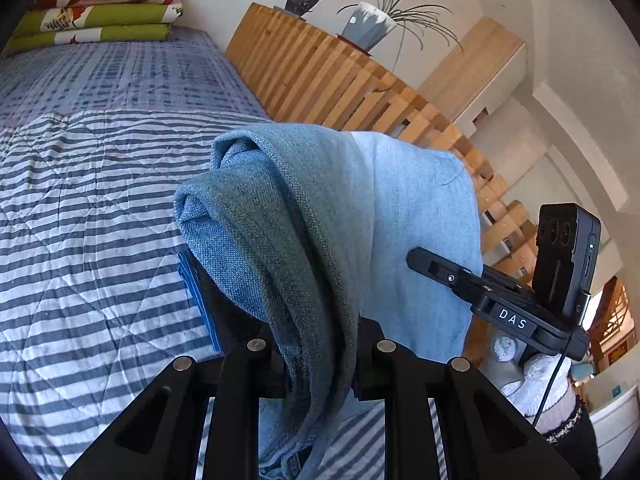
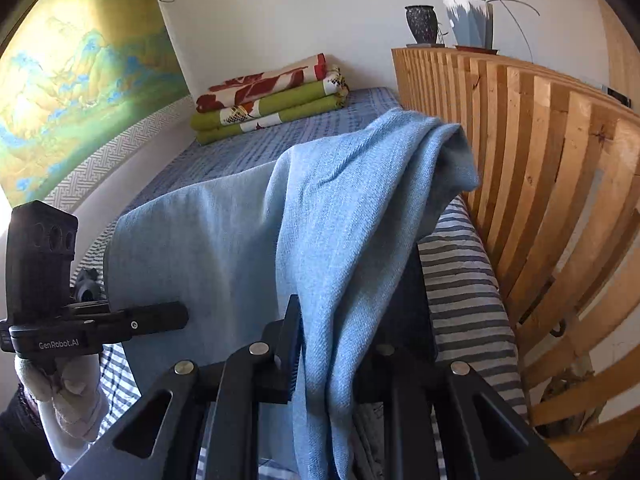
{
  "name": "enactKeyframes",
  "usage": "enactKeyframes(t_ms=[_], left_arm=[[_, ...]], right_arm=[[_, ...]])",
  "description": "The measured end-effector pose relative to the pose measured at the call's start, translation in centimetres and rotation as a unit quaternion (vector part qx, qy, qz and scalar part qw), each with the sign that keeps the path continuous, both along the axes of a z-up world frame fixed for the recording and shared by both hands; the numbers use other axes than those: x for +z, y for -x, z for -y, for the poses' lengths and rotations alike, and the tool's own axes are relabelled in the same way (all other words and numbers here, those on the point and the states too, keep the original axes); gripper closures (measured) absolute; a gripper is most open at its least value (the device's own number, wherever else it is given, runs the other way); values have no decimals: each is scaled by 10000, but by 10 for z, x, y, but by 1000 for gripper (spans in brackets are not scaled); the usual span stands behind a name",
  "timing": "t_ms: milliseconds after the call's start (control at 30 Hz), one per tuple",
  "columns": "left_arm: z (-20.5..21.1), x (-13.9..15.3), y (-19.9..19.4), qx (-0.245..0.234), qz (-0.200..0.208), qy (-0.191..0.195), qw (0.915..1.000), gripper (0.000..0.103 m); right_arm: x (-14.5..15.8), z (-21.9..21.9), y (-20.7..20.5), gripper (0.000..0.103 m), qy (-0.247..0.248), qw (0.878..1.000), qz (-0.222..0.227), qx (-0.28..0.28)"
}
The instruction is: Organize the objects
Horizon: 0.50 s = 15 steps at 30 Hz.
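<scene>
A light blue woven cloth (image 1: 400, 216) hangs stretched between the two grippers above a bed with a grey-and-white striped quilt (image 1: 80, 220). Left wrist view: the left gripper (image 1: 316, 360) is clamped on a bunched, shaded corner of the cloth, folds spilling over and between its jaws; the right gripper (image 1: 424, 260) enters from the right, held by a gloved hand (image 1: 532, 376), its tip against the cloth's far edge. The quilt lies bare to the left; a slatted wooden screen (image 1: 320, 68) bounds the bed on the right. Right wrist view: the right gripper (image 2: 332, 368) is closed on the other corner, the cloth (image 2: 224, 240) draping leftward to the left gripper (image 2: 176, 316). Only this view shows the landscape painting (image 2: 72, 80) along the bed's left wall. Folded blankets (image 2: 272, 96) lie at the bed's far end; two pots (image 2: 468, 20) top the screen.
</scene>
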State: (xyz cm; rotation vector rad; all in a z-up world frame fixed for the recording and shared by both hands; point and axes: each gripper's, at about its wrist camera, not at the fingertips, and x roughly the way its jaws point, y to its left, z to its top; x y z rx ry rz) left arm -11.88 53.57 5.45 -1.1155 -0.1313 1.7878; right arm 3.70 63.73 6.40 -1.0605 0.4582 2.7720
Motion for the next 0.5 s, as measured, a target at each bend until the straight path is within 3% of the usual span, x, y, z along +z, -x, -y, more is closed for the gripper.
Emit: enactKeyframes(t_ms=[100, 167, 233, 300, 400, 500], left_arm=[[-10, -31, 26, 217, -138, 57, 9997, 80], [-19, -54, 47, 562, -307, 434, 9970, 66], [-17, -71, 66, 881, -168, 714, 9934, 61], [-6, -78, 75, 1065, -42, 638, 9923, 59], [8, -70, 69, 1150, -351, 592, 9910, 57], [21, -50, 47, 1101, -433, 308, 9925, 57]], right_arm=[[-21, -10, 26, 87, -252, 9996, 160, 17], [-38, -20, 42, 86, -539, 9981, 290, -97], [-58, -29, 58, 75, -988, 9916, 700, -454], [-68, -41, 66, 72, -1409, 9777, 1116, -1085], [-57, -63, 56, 72, -1238, 9732, 847, -1742], [-42, -54, 41, 72, -1262, 9762, 511, -1688]])
